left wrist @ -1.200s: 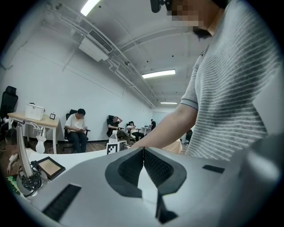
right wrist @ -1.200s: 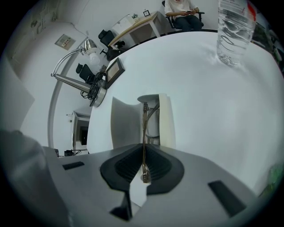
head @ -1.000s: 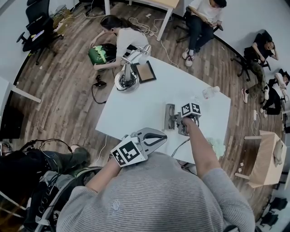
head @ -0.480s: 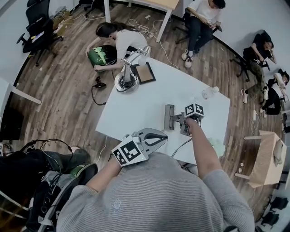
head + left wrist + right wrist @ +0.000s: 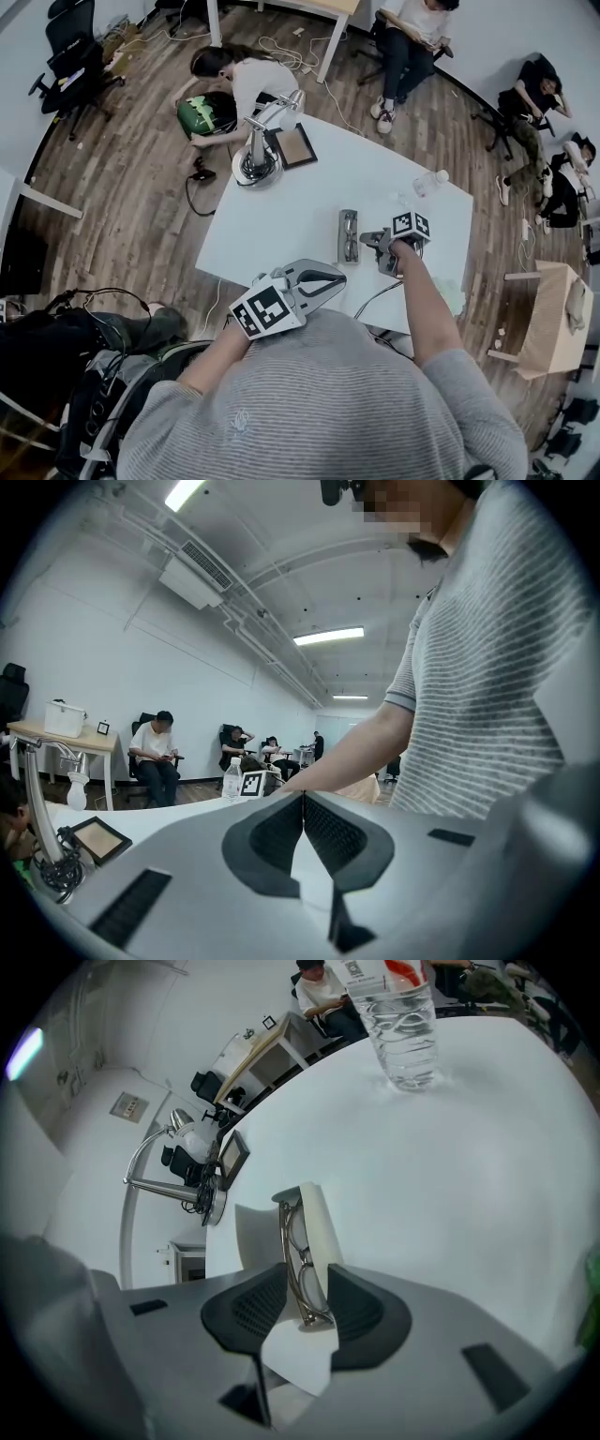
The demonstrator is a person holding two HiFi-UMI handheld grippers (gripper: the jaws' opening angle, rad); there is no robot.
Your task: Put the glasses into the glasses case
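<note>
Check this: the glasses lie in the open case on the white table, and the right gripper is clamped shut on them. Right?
Not quite. The right gripper view shows the right gripper open: its jaws have just been opening and stand apart, with the near end of the glasses between them, unpressed. The glasses do lie in the open case on the white table.

I can't read a single word or number from here. The bottle (image 5: 405, 1040), at twelve o'clock in the right gripper view, carries a label with print and a red patch, too blurred to make out. The left cube (image 5: 265, 309) and right cube (image 5: 411, 225) bear only black-and-white square patterns, no letters. A wall plate (image 5: 128, 1105) at ten o'clock is illegible.
</note>
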